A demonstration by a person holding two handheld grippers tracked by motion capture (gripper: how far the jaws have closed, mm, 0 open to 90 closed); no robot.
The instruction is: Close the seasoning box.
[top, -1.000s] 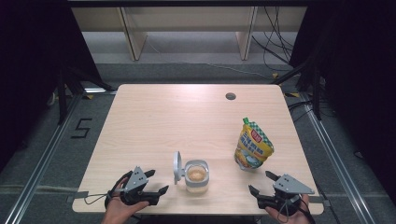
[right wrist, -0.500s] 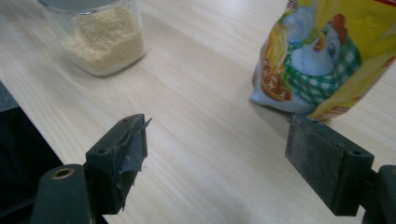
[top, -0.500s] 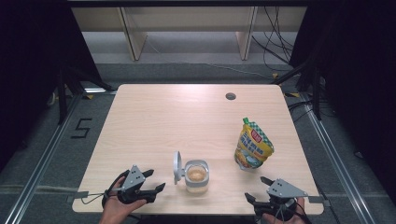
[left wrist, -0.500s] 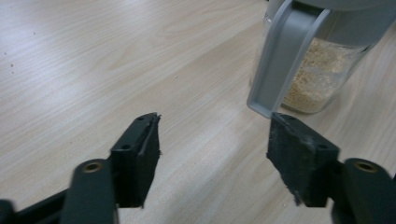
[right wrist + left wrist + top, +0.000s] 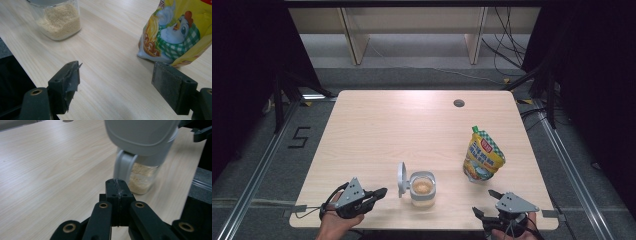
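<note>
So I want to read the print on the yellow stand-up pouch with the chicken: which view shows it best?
The right gripper view: the yellow stand-up pouch is close, chicken picture sharp, top cropped. The high view shows the pouch whole but small.

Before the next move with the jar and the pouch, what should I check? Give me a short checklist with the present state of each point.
1. Jar stands upright on the table: ok.
2. Jar's grey flip lid is open, granules reachable: ok.
3. Yellow pouch stands upright, apart from the jar: ok.
4. Pouch is already opened for pouring: cannot tell.
5. Left gripper ready to grasp: not ok; its jaws have just been closing and now meet with nothing between them, just short of the jar.
6. Right gripper open and free, pouch ahead of its jaws: ok.
</note>
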